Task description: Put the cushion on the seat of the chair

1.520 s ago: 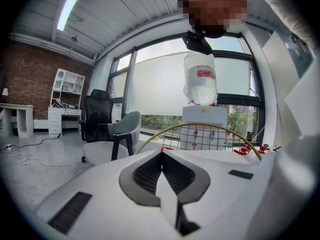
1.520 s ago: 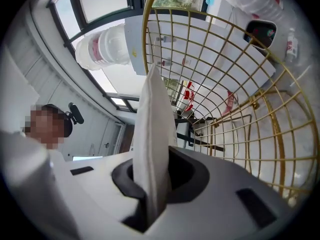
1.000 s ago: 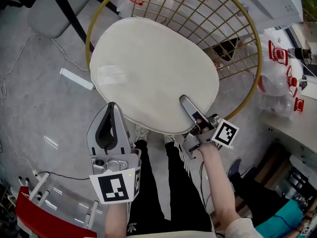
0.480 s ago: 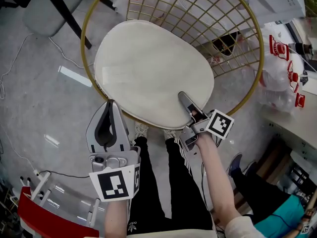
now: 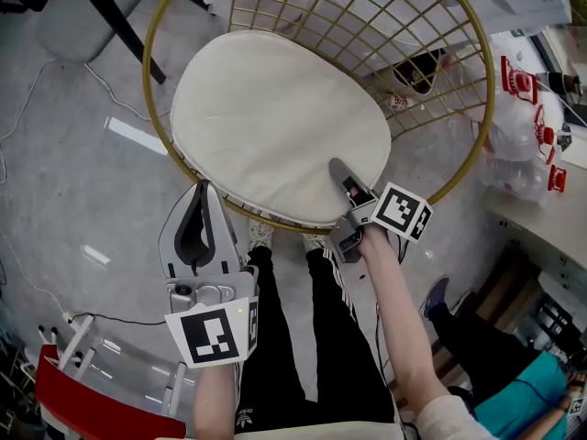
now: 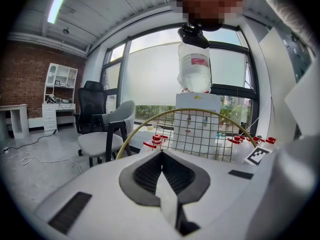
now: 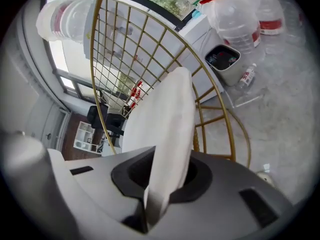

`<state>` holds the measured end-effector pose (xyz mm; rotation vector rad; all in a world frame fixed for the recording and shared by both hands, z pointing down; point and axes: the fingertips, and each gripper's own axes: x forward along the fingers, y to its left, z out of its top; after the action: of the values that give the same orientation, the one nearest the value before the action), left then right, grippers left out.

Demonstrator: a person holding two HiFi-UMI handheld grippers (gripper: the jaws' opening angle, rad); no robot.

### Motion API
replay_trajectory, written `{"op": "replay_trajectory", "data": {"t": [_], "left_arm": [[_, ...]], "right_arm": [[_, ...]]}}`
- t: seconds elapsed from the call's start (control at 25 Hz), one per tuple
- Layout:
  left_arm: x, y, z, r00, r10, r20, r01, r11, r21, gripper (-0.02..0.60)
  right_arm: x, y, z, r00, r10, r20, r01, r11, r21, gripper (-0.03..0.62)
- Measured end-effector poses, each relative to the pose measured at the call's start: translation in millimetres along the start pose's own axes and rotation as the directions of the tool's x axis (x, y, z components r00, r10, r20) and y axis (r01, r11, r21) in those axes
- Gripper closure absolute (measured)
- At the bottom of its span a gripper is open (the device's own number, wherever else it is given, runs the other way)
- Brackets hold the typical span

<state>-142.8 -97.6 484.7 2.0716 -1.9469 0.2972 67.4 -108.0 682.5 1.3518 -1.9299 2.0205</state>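
The right tongs pinch the near edge of the white cushion over the gold chair; the left tongs are closed and empty.

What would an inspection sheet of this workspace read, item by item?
Surface: grey floor, bare around the chair.
Job's things: white cushion lies over the seat of the gold wire chair, inside its rim.
Clutter: water bottles with red labels at the right; white strip on the floor.
Grippers: right gripper shut on the cushion's near edge; left gripper shut, empty, short of the chair.
Cables: white cable at the left; black cable lower left.
Surroundings: grey chair upper left.
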Motion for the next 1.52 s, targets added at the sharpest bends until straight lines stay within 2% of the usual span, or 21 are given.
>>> {"op": "replay_trajectory", "data": {"t": [0.08, 0.32, 0.52, 0.72, 1.04, 1.2, 1.32, 1.52], "left_arm": [[0, 0, -2, 1.0, -0.001, -0.004, 0.001, 1.0, 0.0, 0.569], [4, -1, -4, 1.0, 0.0, -0.006, 0.0, 1.0, -0.005, 0.569], [6, -1, -4, 1.0, 0.005, -0.008, -0.006, 1.0, -0.011, 0.569], [9, -3, -6, 1.0, 0.0, -0.01, 0.0, 1.0, -0.014, 0.569], [9, -3, -3, 1.0, -0.021, -0.004, 0.021, 1.0, -0.009, 0.569], [9, 2, 3, 1.0, -0.023, 0.004, 0.023, 1.0, -0.001, 0.569], [9, 7, 7, 1.0, -0.026, 0.011, 0.026, 1.0, 0.004, 0.569], [8, 10, 8, 0.999, -0.04, 0.02, 0.039, 0.999, 0.011, 0.569]], "right_arm": [[2, -6, -1, 0.999, -0.032, -0.015, 0.032, 0.999, -0.006, 0.536], [4, -9, -1, 0.998, -0.061, -0.017, 0.061, 0.998, -0.009, 0.52], [-2, -11, 0, 0.99, -0.141, -0.01, 0.14, 0.989, -0.049, 0.456], [-10, -15, 3, 0.972, -0.234, -0.01, 0.232, 0.968, -0.091, 0.387], [-11, -17, 2, 0.942, -0.335, 0.002, 0.333, 0.937, -0.103, 0.35], [-13, -18, 3, 0.915, -0.402, 0.018, 0.402, 0.91, -0.101, 0.318], [-18, -20, 5, 0.886, -0.461, 0.048, 0.463, 0.878, -0.124, 0.298], [-29, -23, 10, 0.811, -0.566, 0.15, 0.585, 0.787, -0.194, 0.267]]}}
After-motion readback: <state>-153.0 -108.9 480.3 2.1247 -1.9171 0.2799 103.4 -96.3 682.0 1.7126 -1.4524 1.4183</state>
